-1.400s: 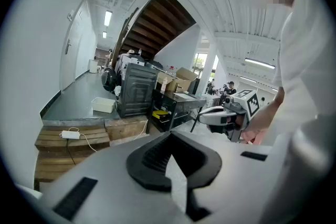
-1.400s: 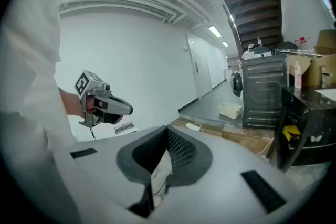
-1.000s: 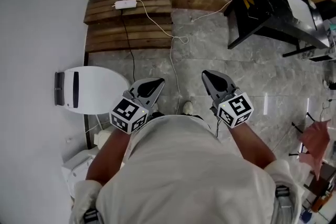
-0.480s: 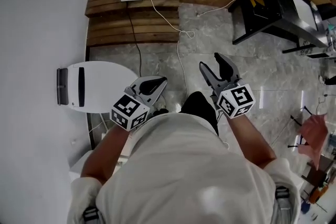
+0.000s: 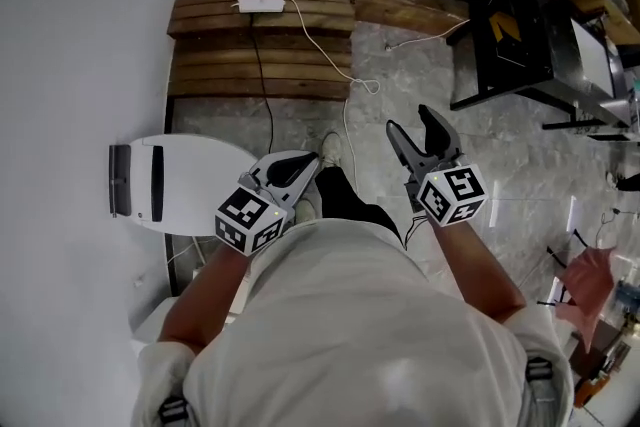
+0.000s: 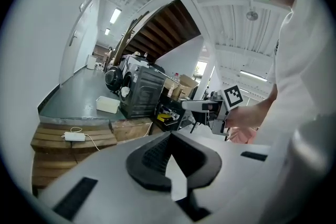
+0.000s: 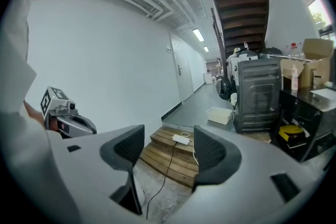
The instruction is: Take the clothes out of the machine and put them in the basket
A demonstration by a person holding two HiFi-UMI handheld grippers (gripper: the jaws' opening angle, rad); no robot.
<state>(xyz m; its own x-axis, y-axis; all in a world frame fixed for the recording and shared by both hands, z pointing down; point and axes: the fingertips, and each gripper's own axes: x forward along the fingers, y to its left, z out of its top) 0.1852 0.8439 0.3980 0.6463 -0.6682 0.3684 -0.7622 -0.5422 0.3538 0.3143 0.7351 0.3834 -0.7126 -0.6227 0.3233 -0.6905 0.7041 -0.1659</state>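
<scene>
**While the machine stands well ahead, both grippers are empty**

Because the washing machine (image 7: 256, 93) stands well off, at the far side of the grey floor past the wooden steps (image 5: 260, 45), nothing of the task is in hand yet. The clothes are in no view, and I judge they are inside the drum. A white tub (image 7: 219, 115), probably the basket, sits on the floor just beside the machine, which suits a short transfer.

The left gripper (image 5: 300, 165) is held low in front of the person's torso with its jaws together and nothing between them. The right gripper (image 5: 408, 120) is level with it. Its jaws have just been opening and stand apart around bare air, likely in readiness for cloth. Both point forward and slightly down, towards the steps.

A power strip (image 5: 260, 4) lies on the planks, and its white cable (image 5: 345, 105) trails across the marble floor between the grippers' line and the machine. It could catch a foot.
</scene>
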